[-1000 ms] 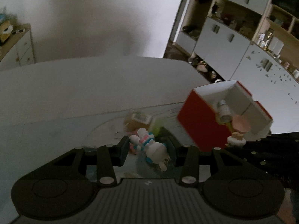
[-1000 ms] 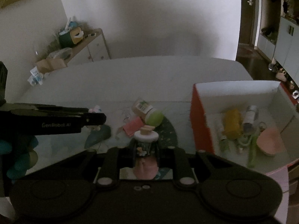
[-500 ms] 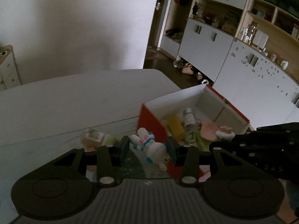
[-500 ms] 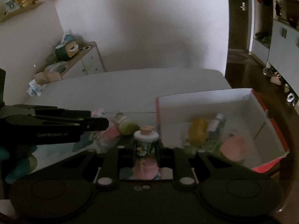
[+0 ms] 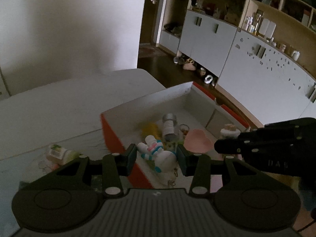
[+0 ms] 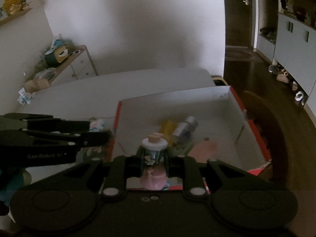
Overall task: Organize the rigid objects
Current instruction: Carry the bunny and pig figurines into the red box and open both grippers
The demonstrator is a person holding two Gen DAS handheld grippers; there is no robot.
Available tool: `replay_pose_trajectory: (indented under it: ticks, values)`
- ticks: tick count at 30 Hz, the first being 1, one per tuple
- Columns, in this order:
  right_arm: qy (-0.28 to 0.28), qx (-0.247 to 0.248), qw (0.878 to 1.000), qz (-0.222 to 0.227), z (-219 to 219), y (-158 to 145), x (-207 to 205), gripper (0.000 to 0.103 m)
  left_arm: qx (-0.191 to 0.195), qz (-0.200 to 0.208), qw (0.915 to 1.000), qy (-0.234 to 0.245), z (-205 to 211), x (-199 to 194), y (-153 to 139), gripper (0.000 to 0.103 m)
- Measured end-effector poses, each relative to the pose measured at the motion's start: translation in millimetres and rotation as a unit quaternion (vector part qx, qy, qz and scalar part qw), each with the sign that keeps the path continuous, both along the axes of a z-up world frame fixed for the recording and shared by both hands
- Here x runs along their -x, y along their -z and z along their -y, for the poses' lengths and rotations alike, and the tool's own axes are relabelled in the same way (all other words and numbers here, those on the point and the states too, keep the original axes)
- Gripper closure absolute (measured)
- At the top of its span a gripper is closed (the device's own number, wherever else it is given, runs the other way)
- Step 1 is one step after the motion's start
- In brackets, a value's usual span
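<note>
Between left fingers [image 5: 131, 156] — astronaut figurine [image 5: 158, 154].

The room is dim: a white wall [image 6: 128, 29], a dark wooden floor [image 6: 246, 69], and white cupboards [image 5: 207, 37] along one side.

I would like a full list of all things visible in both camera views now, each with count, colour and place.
box: one, red outside, white inside, on the table
table: one, white, under the box
yellow item: one, blurred, in the box
silver-capped bottle: one, lying in the box
heart-shaped dish: one, pink, in the box
green-capped bottle: one, lying on the table left of the box
astronaut figure: one, white with pink and blue stripes, held over the box
corked jar: one, glass with pink base, held over the box
left gripper: black, shut on the astronaut figure
right gripper: black, shut on the corked jar
</note>
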State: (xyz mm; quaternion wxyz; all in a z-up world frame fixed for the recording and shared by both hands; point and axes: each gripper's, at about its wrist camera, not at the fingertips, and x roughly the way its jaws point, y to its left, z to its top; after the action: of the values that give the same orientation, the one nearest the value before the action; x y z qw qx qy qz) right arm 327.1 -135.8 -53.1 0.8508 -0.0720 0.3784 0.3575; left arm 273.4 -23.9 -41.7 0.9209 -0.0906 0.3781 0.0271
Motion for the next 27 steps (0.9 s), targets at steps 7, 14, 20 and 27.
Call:
replay_pose_trajectory:
  ticks: [7,14,20,27]
  values:
    - [0.015,0.01,1.0,0.002,29.8,7.4,-30.1,0.085,-0.01,-0.018,0.9997,0.012,26.2,-28.8,13.6,0.059]
    - [0.016,0.027,1.0,-0.003,40.7,19.6,-60.2,0.085,-0.03,-0.048,0.998,0.027,50.5,-63.5,31.5,0.059]
    - [0.01,0.036,0.999,0.002,34.6,24.7,-83.5,0.085,-0.043,-0.088,0.995,0.016,55.3,-92.4,55.8,0.059]
    - [-0.006,0.055,0.998,0.012,13.5,34.9,-110.3,0.085,-0.052,-0.128,0.9904,0.003,51.1,-107.8,78.4,0.059]
